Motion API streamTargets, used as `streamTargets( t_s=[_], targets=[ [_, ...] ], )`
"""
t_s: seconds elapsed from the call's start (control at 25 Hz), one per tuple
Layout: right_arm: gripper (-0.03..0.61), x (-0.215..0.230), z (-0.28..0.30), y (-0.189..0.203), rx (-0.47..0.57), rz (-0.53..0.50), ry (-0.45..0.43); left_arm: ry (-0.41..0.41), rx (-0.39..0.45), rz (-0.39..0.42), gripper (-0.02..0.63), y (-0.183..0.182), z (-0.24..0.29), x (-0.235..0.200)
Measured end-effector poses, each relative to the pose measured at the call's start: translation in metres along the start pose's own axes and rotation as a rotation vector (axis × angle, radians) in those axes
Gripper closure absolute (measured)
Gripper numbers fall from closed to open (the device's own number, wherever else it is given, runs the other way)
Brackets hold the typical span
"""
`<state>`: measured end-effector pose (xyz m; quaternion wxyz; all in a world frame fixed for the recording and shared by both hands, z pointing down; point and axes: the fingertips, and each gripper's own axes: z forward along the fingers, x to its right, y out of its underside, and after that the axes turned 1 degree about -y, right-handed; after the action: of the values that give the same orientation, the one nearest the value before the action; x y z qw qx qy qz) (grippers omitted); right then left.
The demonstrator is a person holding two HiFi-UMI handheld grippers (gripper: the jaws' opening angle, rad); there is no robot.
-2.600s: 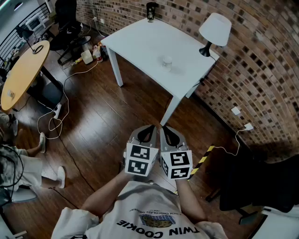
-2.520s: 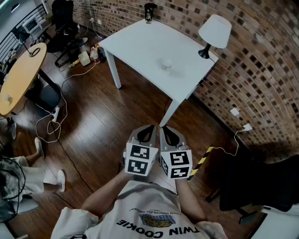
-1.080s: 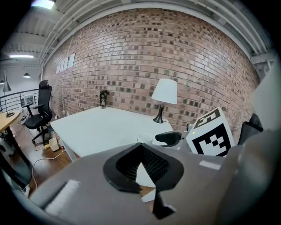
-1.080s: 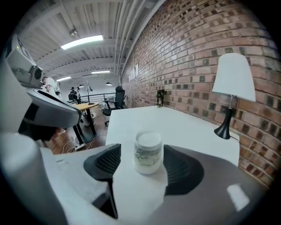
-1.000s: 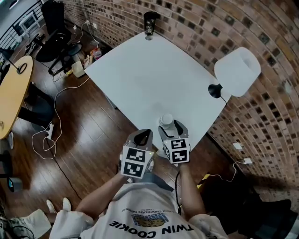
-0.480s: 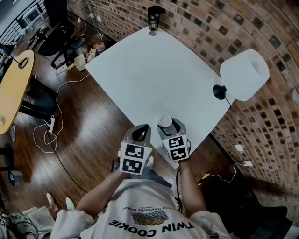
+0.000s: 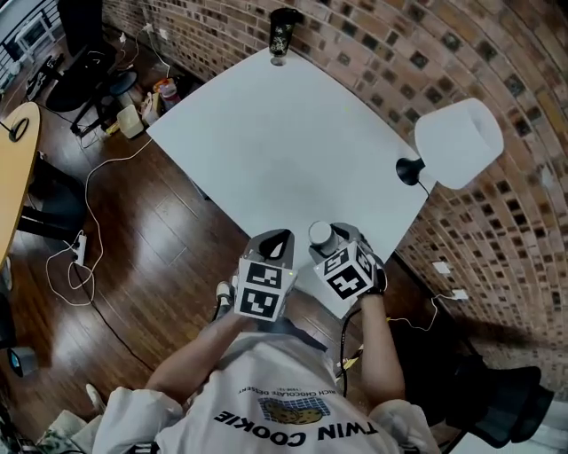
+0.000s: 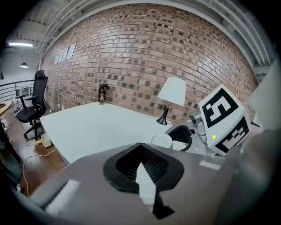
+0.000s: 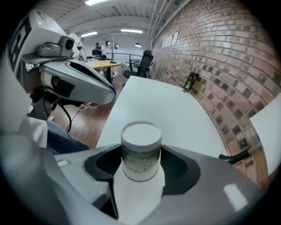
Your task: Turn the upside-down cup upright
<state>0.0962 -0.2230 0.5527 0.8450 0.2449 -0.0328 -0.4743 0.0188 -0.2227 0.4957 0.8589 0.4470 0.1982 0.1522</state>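
White cup (image 9: 140,151), green-grey print on the wall, upside down: flat base up, rim down. Near right corner of the white table (image 7: 266,124), close to the edge nearest the person. Can't tell if the rim is on the surface or just off it.

Right gripper (image 7: 330,239): jaws apart by the cup's width, one black pad against each side of the cup wall, no gap visible in the right gripper view. Clamped on the cup about mid-height, base poking up above the jaws. Gripper body rolled to one side in the head view.

Left gripper (image 7: 274,241): just beside the right one, on its left, tips at the table's edge. Jaws drawn in to a thin slit, white tabletop showing through it, nothing held. Not touching the cup.

Rest of the table:
- table lamp (image 7: 451,142), white shade, black base, at the right edge by the brick wall (image 7: 497,80)
- dark tumbler (image 7: 282,22) at the far corner, well apart from the cup

Dark wood floor (image 7: 151,239) with loose cables (image 7: 84,257). Black office chair (image 8: 31,103) off to the left in the left gripper view.
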Motion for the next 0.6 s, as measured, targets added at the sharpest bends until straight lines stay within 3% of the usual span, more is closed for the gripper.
streamTargets(
  t_s=[0.28, 0.48, 0.6],
  targets=[
    [0.299, -0.002, 0.007, 0.005, -0.351, -0.053, -0.157, 0.073, 0.010, -0.028, 0.610, -0.001, 0.000, -0.015],
    [0.299, -0.007, 0.015, 0.025, -0.621, -0.093, -0.251, 0.082, 0.010, -0.051, 0.610, 0.001, -0.003, -0.033],
    [0.299, -0.009, 0.021, 0.030, -0.731, -0.129, -0.293, 0.073, 0.012, -0.066, 0.610, 0.003, -0.007, -0.045]
  ],
)
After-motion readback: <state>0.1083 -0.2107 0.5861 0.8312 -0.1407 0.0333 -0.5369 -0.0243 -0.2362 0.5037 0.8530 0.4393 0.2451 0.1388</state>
